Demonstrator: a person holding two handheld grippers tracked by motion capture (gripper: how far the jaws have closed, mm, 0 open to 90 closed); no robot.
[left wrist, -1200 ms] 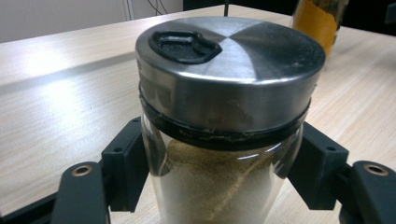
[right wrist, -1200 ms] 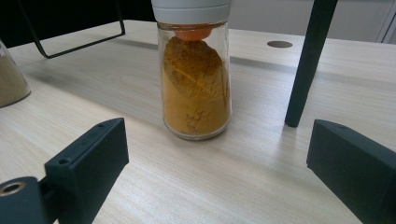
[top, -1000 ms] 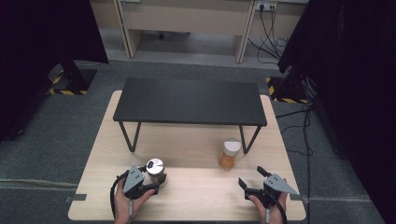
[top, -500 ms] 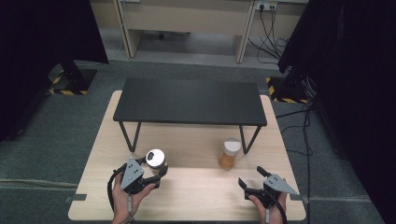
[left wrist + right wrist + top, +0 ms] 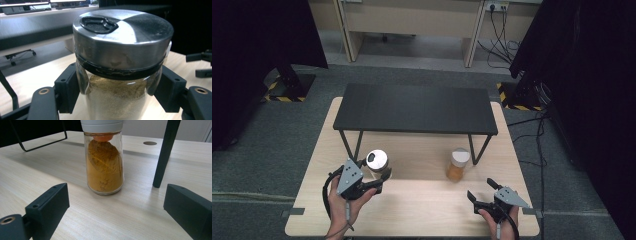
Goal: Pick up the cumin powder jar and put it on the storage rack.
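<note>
The steel-lidded jar (image 5: 120, 75) sits clamped between the two black jaws of the left gripper (image 5: 371, 181), which press on its glass sides just below the lid; it holds a pale beige powder and stands upright, just in front of the black shelf (image 5: 414, 108). The right gripper (image 5: 120, 210) has its jaws wide apart and empty, near the white-capped jar (image 5: 104, 160) of orange-yellow powder standing on the wooden table (image 5: 422, 205)
</note>
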